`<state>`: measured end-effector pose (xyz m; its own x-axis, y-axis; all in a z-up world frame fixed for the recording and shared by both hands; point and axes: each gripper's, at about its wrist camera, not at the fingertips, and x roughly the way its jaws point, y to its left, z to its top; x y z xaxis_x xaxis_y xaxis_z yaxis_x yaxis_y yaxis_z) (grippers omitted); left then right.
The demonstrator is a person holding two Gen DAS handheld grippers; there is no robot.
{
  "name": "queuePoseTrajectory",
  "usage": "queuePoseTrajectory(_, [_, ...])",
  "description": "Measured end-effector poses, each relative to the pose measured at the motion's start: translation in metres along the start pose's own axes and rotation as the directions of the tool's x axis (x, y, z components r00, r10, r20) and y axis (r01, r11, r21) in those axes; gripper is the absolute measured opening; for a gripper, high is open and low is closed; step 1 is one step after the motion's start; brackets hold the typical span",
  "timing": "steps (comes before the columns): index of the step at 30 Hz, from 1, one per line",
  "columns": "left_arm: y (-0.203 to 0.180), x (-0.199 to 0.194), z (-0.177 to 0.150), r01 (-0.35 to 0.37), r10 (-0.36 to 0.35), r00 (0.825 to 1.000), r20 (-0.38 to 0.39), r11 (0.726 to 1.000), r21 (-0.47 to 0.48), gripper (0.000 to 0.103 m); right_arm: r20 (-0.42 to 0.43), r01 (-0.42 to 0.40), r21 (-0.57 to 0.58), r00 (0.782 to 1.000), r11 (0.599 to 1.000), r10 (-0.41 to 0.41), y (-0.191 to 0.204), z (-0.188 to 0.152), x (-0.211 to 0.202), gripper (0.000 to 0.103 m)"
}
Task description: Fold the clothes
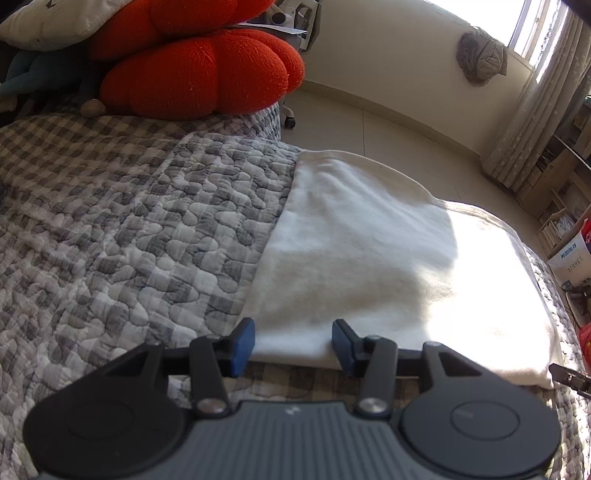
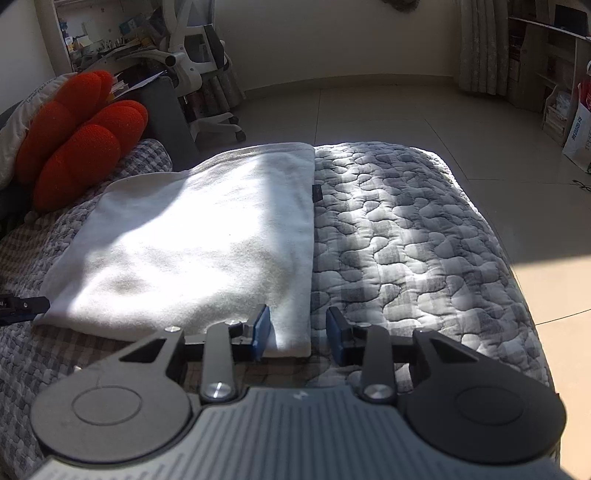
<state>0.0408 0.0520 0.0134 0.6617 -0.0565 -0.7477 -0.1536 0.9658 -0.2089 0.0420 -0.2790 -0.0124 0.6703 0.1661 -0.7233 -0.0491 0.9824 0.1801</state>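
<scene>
A white garment (image 1: pixel 369 258) lies flat and folded into a rectangle on the grey quilted bed cover (image 1: pixel 129 240). My left gripper (image 1: pixel 293 341) is open at the garment's near left corner, its blue pads (image 1: pixel 243 341) astride the near edge. The garment also shows in the right wrist view (image 2: pixel 203 251). My right gripper (image 2: pixel 297 334) is open at the garment's near right corner, with one pad (image 2: pixel 261 332) over the cloth and the other over the quilt (image 2: pixel 424 251). Neither gripper holds anything. The other gripper's tip shows at each frame edge (image 1: pixel 570 378) (image 2: pixel 22 306).
Orange plush cushions (image 1: pixel 199 74) and a white pillow (image 1: pixel 55 18) lie at the head of the bed. Beyond the bed's far edge is tiled floor (image 2: pixel 406 118), an office chair (image 2: pixel 199 66), curtains (image 1: pixel 535 122) and shelves with bags (image 2: pixel 576 125).
</scene>
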Motion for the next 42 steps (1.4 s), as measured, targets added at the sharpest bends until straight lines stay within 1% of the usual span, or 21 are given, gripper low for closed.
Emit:
queuePoseTrajectory(2, [-0.002,0.0,-0.001,-0.006,0.006,1.0,-0.003,1.0,0.025,0.047,-0.009,0.007,-0.026,1.0,1.0,-0.007,-0.001,0.002,0.0,0.03])
queuePoseTrajectory(3, [-0.004,-0.001,-0.001,-0.015,0.015,1.0,-0.006,0.999,0.046,0.047,-0.014,0.011,-0.029,1.0,1.0,-0.011,-0.002,0.003,-0.001,0.03])
queuePoseTrajectory(5, [-0.003,-0.003,0.001,-0.016,0.017,1.0,-0.013,0.998,0.06,0.047,-0.025,0.012,-0.023,1.0,1.0,-0.012,-0.005,0.003,-0.002,0.03])
queuePoseTrajectory(8, [0.002,-0.005,0.005,-0.014,0.015,1.0,-0.025,0.999,0.046,0.047,-0.034,0.002,-0.005,0.999,1.0,-0.003,-0.01,0.003,-0.004,0.031])
queuePoseTrajectory(9, [0.003,-0.006,0.006,-0.038,0.039,0.999,-0.02,0.998,0.042,0.047,-0.036,0.004,-0.006,0.999,1.0,-0.004,-0.01,0.003,-0.004,0.032])
queuePoseTrajectory(10, [0.005,-0.007,0.007,-0.092,0.092,0.996,-0.012,0.995,0.047,0.05,-0.039,0.008,-0.007,0.999,1.0,-0.008,-0.009,0.004,-0.004,0.033])
queuePoseTrajectory(12, [0.01,-0.007,0.009,-0.13,0.13,0.991,-0.003,0.99,0.054,0.05,-0.046,0.017,-0.003,0.999,1.0,-0.017,-0.01,0.004,-0.005,0.036])
queuePoseTrajectory(16, [0.017,-0.003,0.008,-0.14,0.141,0.99,-0.03,0.989,0.045,0.05,-0.053,0.015,0.017,0.998,1.0,-0.014,-0.012,0.006,-0.006,0.038])
queuePoseTrajectory(22, [0.012,0.0,0.006,-0.171,0.175,0.984,-0.041,0.982,0.083,0.052,-0.054,0.028,0.031,0.998,0.999,-0.026,-0.013,0.007,-0.008,0.04])
queuePoseTrajectory(26, [0.012,0.001,0.007,-0.2,0.205,0.978,-0.049,0.975,0.094,0.057,-0.052,0.038,0.041,0.998,0.998,-0.036,-0.012,0.007,-0.008,0.042])
queuePoseTrajectory(31, [0.014,-0.004,0.01,-0.209,0.213,0.975,-0.056,0.975,0.071,0.057,-0.052,0.03,0.058,0.998,0.998,-0.027,-0.017,0.006,-0.009,0.043])
queuePoseTrajectory(33, [0.016,-0.011,0.014,-0.213,0.215,0.976,-0.042,0.976,0.038,0.058,-0.055,0.032,0.066,0.998,0.997,-0.028,-0.019,0.007,-0.01,0.044])
queuePoseTrajectory(34, [0.015,-0.015,0.014,-0.224,0.225,0.974,-0.022,0.974,0.034,0.057,-0.053,0.039,0.064,0.998,0.997,-0.036,-0.018,0.008,-0.011,0.045])
queuePoseTrajectory(36, [0.009,-0.02,0.014,-0.244,0.243,0.97,0.026,0.969,0.05,0.057,-0.045,0.057,0.057,0.997,0.997,-0.054,-0.017,0.008,-0.014,0.048])
queuePoseTrajectory(37, [0.006,-0.021,0.014,-0.247,0.245,0.969,0.039,0.967,0.06,0.057,-0.042,0.062,0.054,0.997,0.997,-0.059,-0.016,0.008,-0.015,0.048])
queuePoseTrajectory(42, [-0.006,-0.017,0.006,-0.23,0.227,0.973,0.038,0.969,0.091,0.057,-0.037,0.077,0.056,0.996,0.995,-0.075,-0.013,0.008,-0.015,0.048])
